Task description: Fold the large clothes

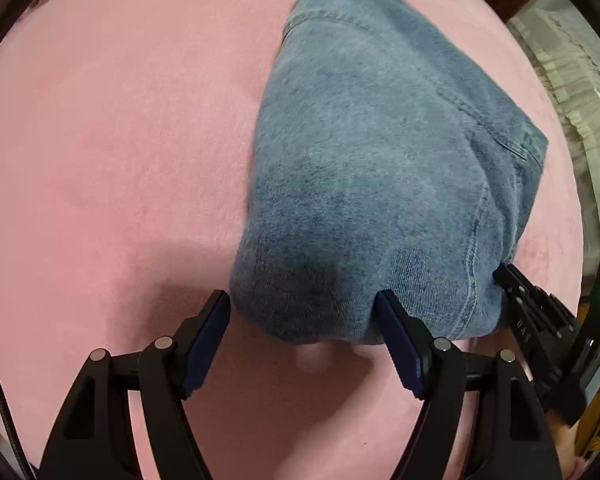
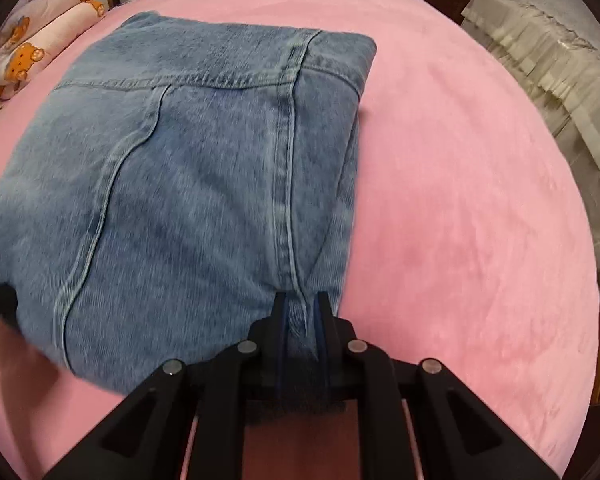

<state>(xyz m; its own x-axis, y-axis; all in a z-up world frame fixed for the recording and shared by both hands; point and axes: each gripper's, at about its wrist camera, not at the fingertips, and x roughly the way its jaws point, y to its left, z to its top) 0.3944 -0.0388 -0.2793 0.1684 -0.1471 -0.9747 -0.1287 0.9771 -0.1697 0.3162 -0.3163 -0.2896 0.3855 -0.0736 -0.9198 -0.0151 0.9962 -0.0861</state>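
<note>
Folded jeans [image 2: 188,184] lay on the pink blanket [image 2: 460,220]. Your right gripper [image 2: 302,308] was clenched on the near edge by the seam; your left gripper [image 1: 304,312] gaped wide, holding nothing. You'd have done well to clamp left first, then move both evenly.

Left gripper [image 1: 304,312] jaws spread wide; right gripper [image 2: 302,308] jaws clamped.

Pink blanket [image 2: 460,200], bear-print pillows [image 2: 40,52], grey ruffled cloth [image 2: 548,52].
</note>
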